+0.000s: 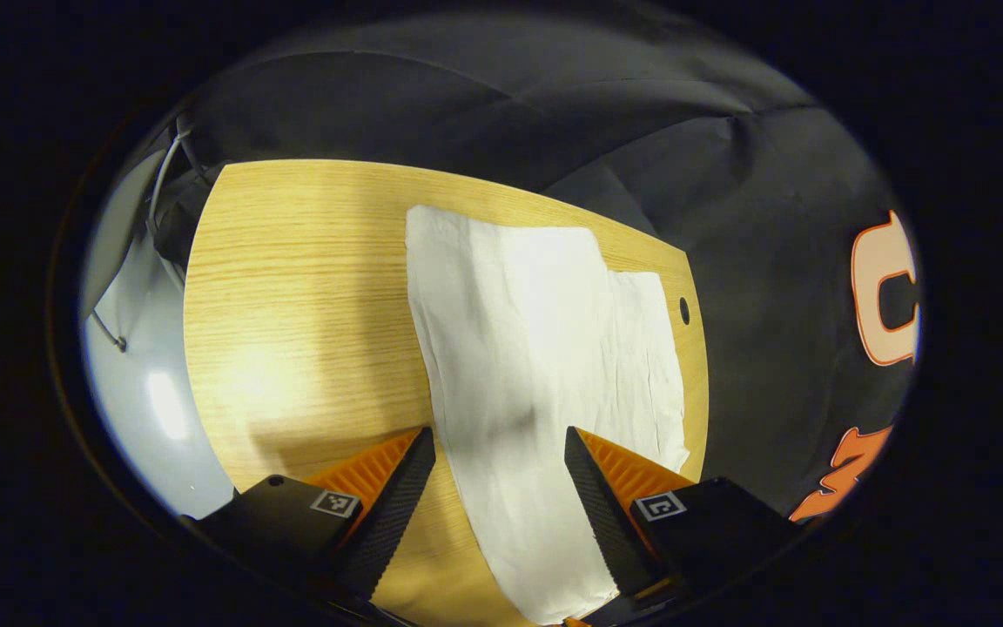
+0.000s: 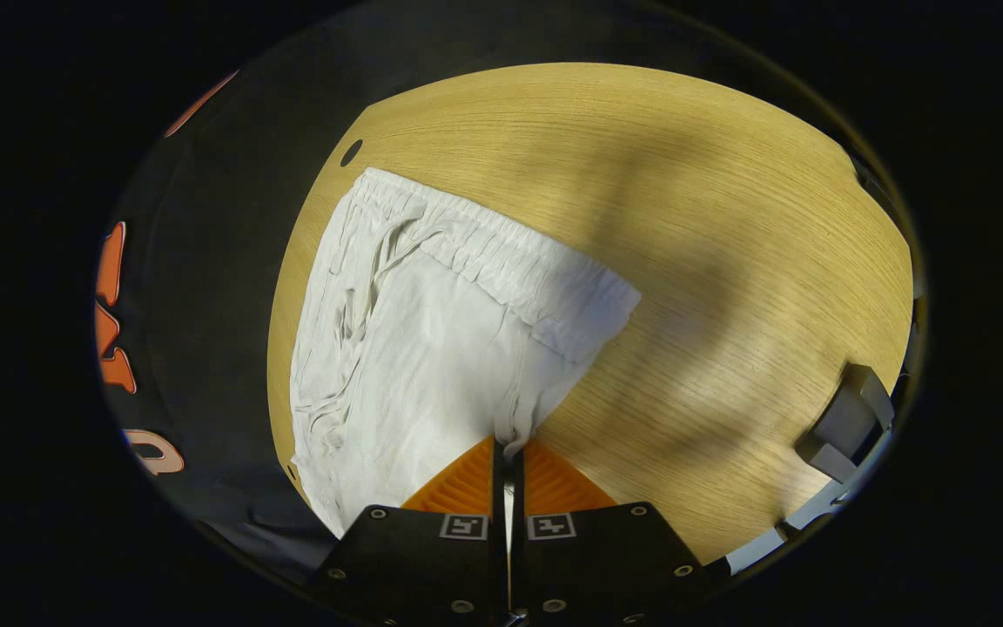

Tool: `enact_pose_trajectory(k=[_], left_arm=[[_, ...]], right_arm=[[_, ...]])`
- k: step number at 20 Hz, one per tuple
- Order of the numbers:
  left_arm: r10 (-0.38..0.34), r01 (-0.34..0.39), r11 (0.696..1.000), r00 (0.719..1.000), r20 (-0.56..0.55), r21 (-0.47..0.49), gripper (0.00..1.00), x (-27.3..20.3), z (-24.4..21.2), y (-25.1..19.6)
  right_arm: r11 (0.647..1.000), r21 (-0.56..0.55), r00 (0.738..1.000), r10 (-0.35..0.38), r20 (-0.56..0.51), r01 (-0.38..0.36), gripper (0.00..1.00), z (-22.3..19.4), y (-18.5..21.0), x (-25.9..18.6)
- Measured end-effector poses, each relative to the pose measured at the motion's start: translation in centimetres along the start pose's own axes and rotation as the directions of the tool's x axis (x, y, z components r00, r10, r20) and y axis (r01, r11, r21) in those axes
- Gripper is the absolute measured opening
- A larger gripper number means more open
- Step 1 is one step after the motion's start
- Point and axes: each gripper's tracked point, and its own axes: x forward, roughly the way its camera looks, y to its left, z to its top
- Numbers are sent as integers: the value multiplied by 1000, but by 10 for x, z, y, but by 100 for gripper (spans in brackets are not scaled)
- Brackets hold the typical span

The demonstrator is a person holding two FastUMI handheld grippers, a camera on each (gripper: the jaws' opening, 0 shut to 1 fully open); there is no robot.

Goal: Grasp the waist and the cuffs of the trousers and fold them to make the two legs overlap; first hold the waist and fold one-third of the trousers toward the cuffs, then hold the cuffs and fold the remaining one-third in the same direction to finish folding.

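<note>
Pinched in the right hand-held gripper (image 2: 507,453), soft white trousers (image 2: 432,348) on the wooden worktop (image 2: 728,218); left hand-held gripper (image 1: 500,470) gapes over one leg. Light, limp cloth; best grasped by the elastic waistband (image 2: 501,252).

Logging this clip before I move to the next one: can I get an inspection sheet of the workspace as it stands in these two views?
Surface: wooden table, with a small round hole near one edge.
Job's things: white trousers lying flat; elastic waist with drawstring seen in the right gripper view.
Clutter: nothing seen on the table besides the trousers.
Grippers: left gripper open, fingers either side of the fabric; right gripper shut on the trousers, pinching a fold of cloth.
Cables: thin white cable beyond the table's far corner.
Surroundings: black cloth wall; grey bracket-like object off the table edge.
</note>
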Motion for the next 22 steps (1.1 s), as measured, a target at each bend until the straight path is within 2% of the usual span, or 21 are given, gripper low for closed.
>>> enact_pose_trajectory(k=[5,7,9,11,14,18,22], left_arm=[[-18,19,999,999,-33,27,99,12,-1,-9],[26,-24,999,999,-45,37,82,21,-1,-6],[92,-91,996,995,-48,14,31,29,2,6],[69,-68,998,996,-62,2,10,30,0,2],[65,-65,998,995,-78,2,5,24,0,2],[81,-78,996,992,-97,37,4,20,-1,7],[44,-37,997,992,-120,61,4,2,3,-4]], right_arm=[[1000,15,1000,1,0,-1,2,0,0,0],[1000,14,1000,2,3,-2,2,0,1,0],[1000,18,1000,4,8,-4,2,0,1,0],[1000,24,1000,10,11,-10,2,0,1,0],[999,35,1000,13,18,-14,2,0,1,-1],[998,50,999,32,41,-34,2,1,4,-8],[998,41,996,46,72,-49,2,4,12,-28]])
